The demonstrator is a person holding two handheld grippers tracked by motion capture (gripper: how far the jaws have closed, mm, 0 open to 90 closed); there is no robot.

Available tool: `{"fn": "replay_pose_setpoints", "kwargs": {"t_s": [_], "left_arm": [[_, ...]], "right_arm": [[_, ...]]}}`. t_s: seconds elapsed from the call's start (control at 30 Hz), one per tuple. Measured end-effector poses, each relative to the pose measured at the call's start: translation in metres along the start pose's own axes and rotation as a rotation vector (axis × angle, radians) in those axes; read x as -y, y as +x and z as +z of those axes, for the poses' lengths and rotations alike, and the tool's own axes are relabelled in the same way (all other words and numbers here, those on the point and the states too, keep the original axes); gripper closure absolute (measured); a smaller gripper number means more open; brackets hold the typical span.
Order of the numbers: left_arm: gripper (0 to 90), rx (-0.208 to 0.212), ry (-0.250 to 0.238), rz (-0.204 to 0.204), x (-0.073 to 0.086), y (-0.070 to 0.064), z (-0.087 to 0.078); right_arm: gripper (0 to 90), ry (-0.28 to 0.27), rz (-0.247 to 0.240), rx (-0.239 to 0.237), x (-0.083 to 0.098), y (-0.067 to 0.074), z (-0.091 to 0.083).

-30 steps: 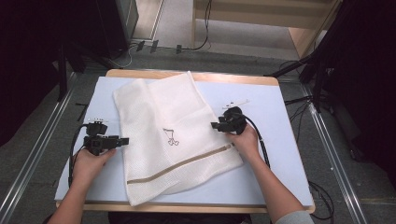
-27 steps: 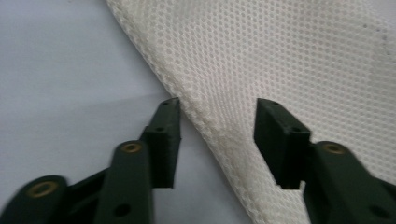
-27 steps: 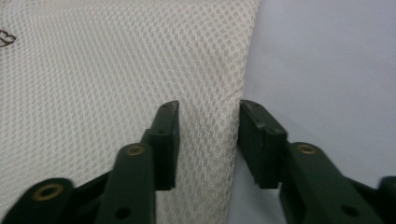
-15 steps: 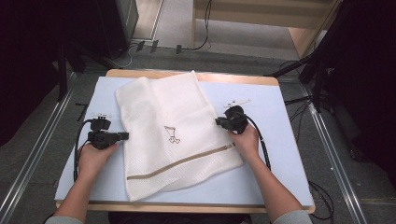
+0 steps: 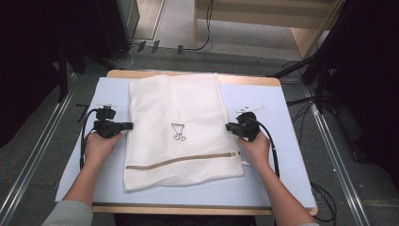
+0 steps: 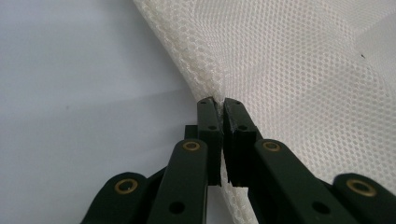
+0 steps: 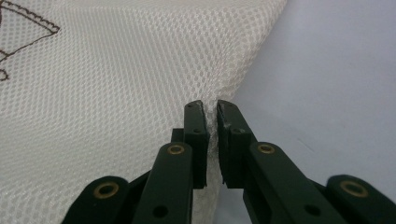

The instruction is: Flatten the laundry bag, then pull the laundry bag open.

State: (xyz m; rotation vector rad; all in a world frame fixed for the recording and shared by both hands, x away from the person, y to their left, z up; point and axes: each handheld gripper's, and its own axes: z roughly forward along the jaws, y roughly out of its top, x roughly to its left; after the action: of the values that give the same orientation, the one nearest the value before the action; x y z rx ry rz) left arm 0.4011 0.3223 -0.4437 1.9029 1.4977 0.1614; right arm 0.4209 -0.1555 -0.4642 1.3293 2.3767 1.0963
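Far left in the high view: bare pale-blue mat (image 5: 84, 165) over a wooden table (image 5: 197, 209), smooth and matte, a broad open strip down to the near edge. On it, left hand (image 5: 99, 146) around the left gripper (image 5: 128, 125), black cable looping behind the wrist. Jaws clamped on the left edge of the mesh laundry bag (image 5: 188, 108), having just closed; in the left gripper view (image 6: 219, 103), black hard-plastic jaws with brass rivets pressed together, a thin seam of white netting bunched and puckered between the tips.

Centre: the bag itself, a tall white rectangle of fine honeycomb mesh, soft and slightly rumpled, lying flat on the mat, far end at the table's back edge, near end well short of the front edge. Small dark stitched emblem (image 5: 178, 132) near the middle; tan zipper band (image 5: 183, 160) slanting across the lower part.

Right: right gripper (image 5: 229, 126) in the right hand (image 5: 254, 146), nipping the bag's right edge just above the zipper's end. In the right gripper view (image 7: 209, 108), jaws drawn in on a sliver of mesh, a narrow slit left between the pads, having just closed. Beyond it, open blue mat to the right edge, a small white strip (image 5: 249, 108) lying near the gripper
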Motion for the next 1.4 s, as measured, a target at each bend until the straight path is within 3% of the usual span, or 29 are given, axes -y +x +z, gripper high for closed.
{"fn": "replay_pose_setpoints", "kwargs": {"t_s": [0.1,0.23,0.43,0.5,0.77,1.13,1.3,1.4], "left_arm": [[87.3,0.002,0.0,0.013,-0.007,0.0,0.004],[87.3,0.012,-0.008,0.002,-0.015,0.0,0.011],[86.5,0.017,-0.002,0.033,-0.022,-0.002,0.018],[86.6,0.014,0.017,0.041,-0.025,0.0,0.021],[84.2,0.022,0.006,0.037,-0.03,0.004,0.028],[56.8,0.056,0.039,0.106,-0.029,-0.007,0.015],[51.9,0.091,0.008,0.12,-0.03,-0.015,0.007],[49.6,0.109,0.008,0.122,-0.03,-0.021,0.002]], "right_arm": [[84.3,0.003,0.008,-0.005,0.006,0.0,-0.004],[84.0,0.0,0.006,-0.003,0.013,0.0,-0.008],[83.9,-0.001,0.004,0.011,0.02,0.0,-0.014],[83.9,0.002,0.003,0.015,0.021,-0.001,-0.012],[82.3,-0.019,0.027,0.01,0.019,-0.008,-0.003],[68.7,-0.011,0.039,-0.005,0.017,-0.009,-0.012],[65.7,-0.009,0.012,-0.017,0.016,-0.006,-0.019],[63.4,-0.035,0.035,-0.046,0.014,-0.006,-0.026]]}}
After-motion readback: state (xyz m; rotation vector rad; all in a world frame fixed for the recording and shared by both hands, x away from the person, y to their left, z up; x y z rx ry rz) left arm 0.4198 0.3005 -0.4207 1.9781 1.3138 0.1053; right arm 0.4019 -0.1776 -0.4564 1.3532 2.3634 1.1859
